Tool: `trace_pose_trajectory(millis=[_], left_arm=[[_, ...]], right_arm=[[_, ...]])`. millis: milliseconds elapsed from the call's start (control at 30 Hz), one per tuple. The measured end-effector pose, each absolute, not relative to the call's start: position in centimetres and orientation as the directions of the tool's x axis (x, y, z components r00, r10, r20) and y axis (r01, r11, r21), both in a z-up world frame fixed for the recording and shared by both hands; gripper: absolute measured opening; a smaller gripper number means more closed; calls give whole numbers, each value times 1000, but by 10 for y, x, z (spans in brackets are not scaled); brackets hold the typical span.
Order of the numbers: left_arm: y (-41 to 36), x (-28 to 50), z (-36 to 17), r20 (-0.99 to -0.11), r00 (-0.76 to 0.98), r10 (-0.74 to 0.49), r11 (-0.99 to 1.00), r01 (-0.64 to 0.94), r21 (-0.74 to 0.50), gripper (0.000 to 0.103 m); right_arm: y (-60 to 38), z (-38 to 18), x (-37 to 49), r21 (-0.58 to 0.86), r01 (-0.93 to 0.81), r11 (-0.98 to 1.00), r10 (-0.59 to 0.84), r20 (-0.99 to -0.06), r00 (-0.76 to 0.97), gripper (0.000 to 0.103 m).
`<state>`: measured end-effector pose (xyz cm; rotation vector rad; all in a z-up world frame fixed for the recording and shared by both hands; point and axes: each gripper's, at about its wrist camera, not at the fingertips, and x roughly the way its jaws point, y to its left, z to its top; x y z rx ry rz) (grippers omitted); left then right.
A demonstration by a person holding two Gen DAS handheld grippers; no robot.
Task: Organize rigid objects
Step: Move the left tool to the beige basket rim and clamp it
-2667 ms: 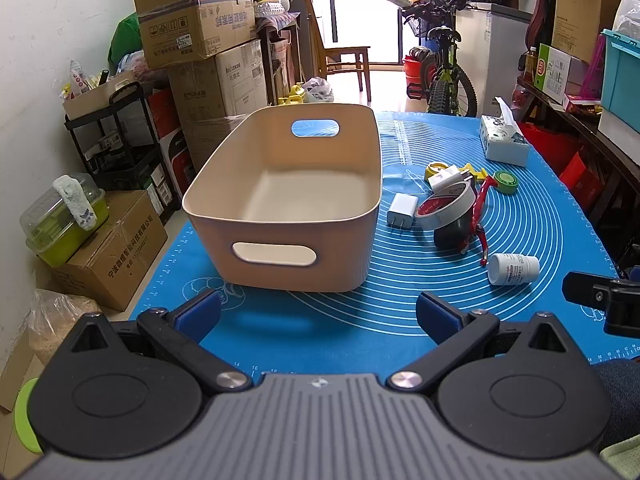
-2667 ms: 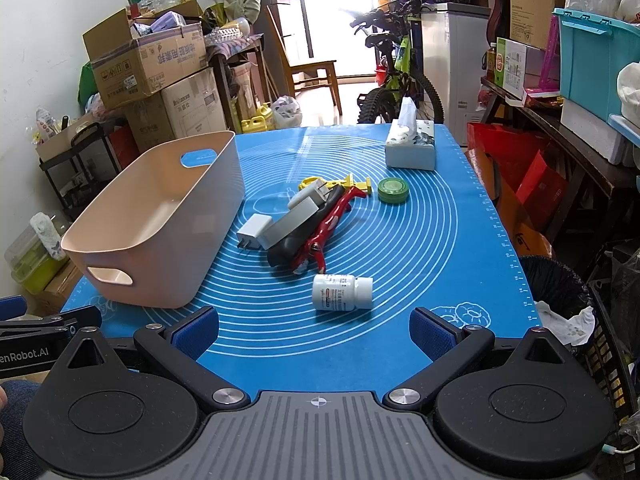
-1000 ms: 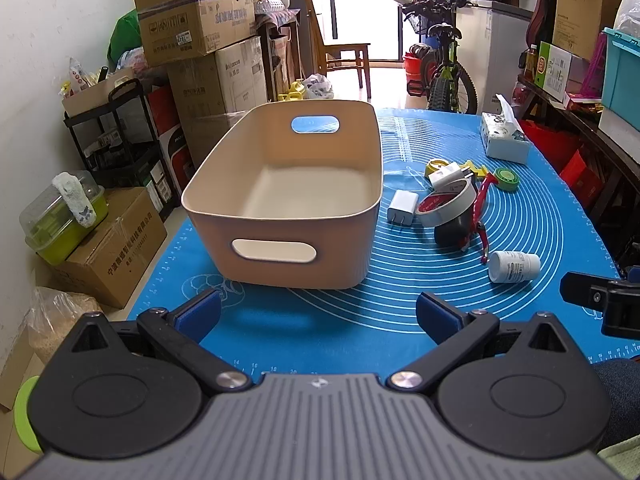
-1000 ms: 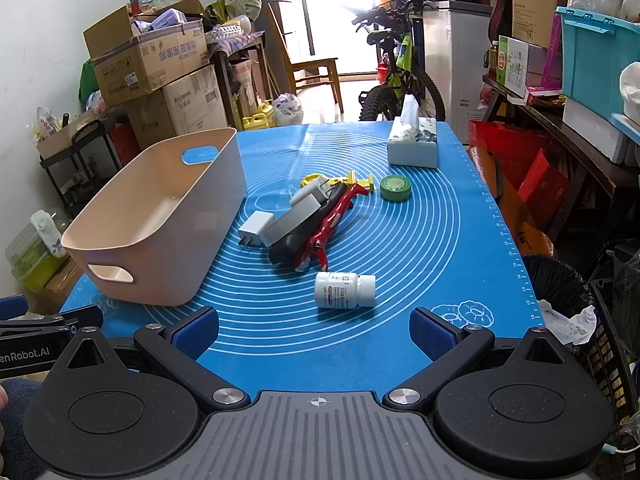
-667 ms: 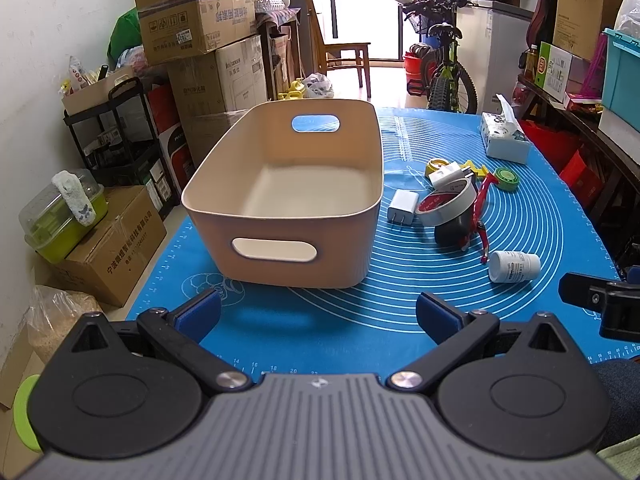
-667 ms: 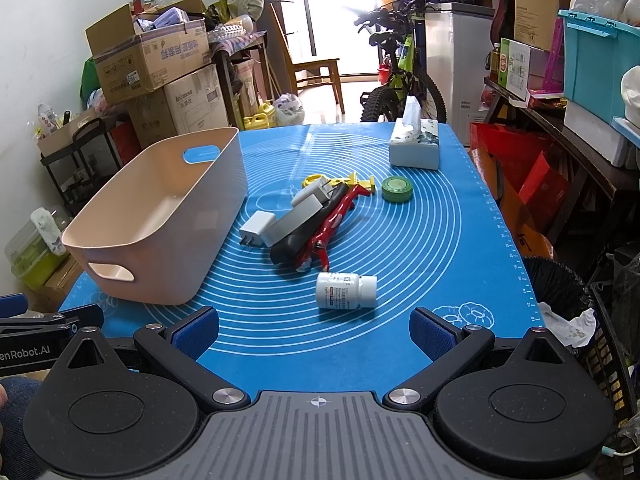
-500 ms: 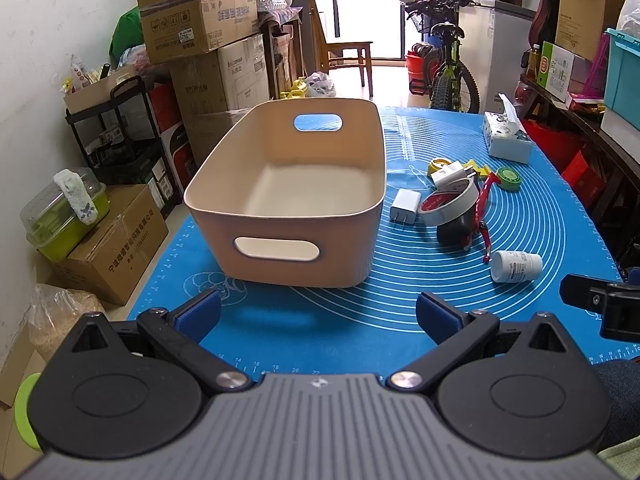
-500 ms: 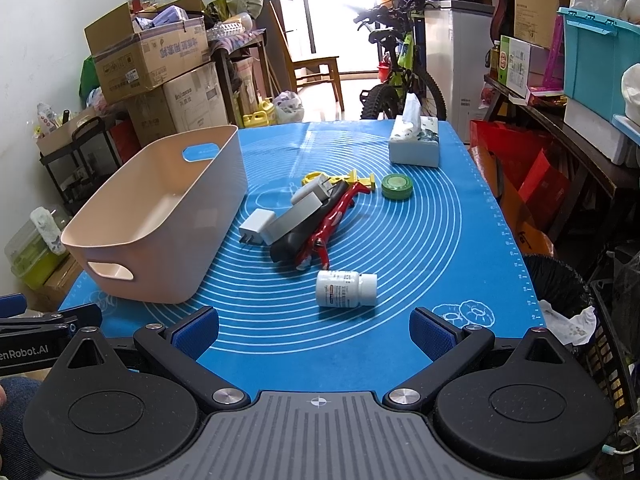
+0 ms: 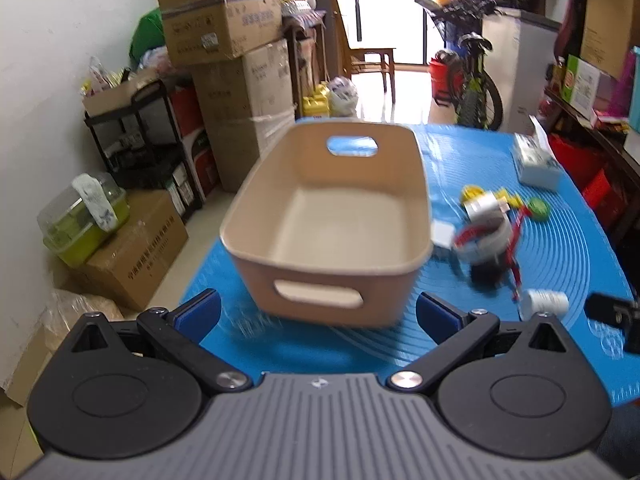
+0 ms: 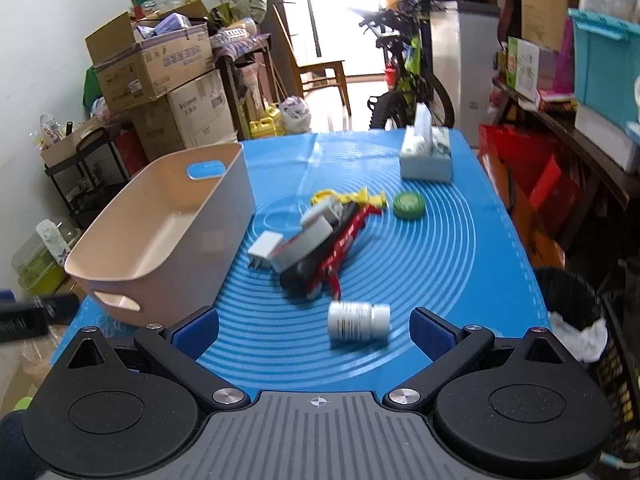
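An empty beige bin (image 9: 332, 216) (image 10: 160, 232) with handle cut-outs stands on the blue mat (image 10: 440, 248). To its right lies a pile: a white charger (image 10: 264, 249), a roll of tape (image 9: 480, 236), a black and red tool (image 10: 340, 248), yellow clips (image 10: 360, 197) and a green tape roll (image 10: 409, 203). A white pill bottle (image 10: 358, 322) (image 9: 546, 302) lies on its side nearest me. My left gripper (image 9: 318, 314) is open in front of the bin's near wall. My right gripper (image 10: 314, 328) is open just short of the pill bottle. Both views are blurred.
A tissue box (image 10: 427, 156) sits at the mat's far right. Stacked cardboard boxes (image 9: 232, 40) and a black shelf (image 9: 132, 136) line the left wall. A bicycle (image 10: 404, 80) stands beyond the table, a black bin (image 10: 572, 308) beside its right edge.
Both grippers have risen and moved forward over the mat. The pill bottle now lies close between the right fingers' line; the bin sits nearer the left gripper. The objects have not moved.
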<state>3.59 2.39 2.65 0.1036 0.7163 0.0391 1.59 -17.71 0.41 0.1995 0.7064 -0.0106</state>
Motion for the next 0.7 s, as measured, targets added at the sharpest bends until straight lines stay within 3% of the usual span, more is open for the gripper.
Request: trace_pose_trajectory(millis=[267,467,700], left_arm=[[56,90,51,-627,770,116,989,-28,148,102],[79,138,57,-680,730,68,997,-32,65,102],[96,184,49,-728,684,55,997,3,78,102]], right_arm=[[-179,6,48,176,103,979,36,-647,761,101],[-190,2,71,173,176,969,-22,-649,760,101],[-201,-9,98,179,246,953,-68,-662,746,101]])
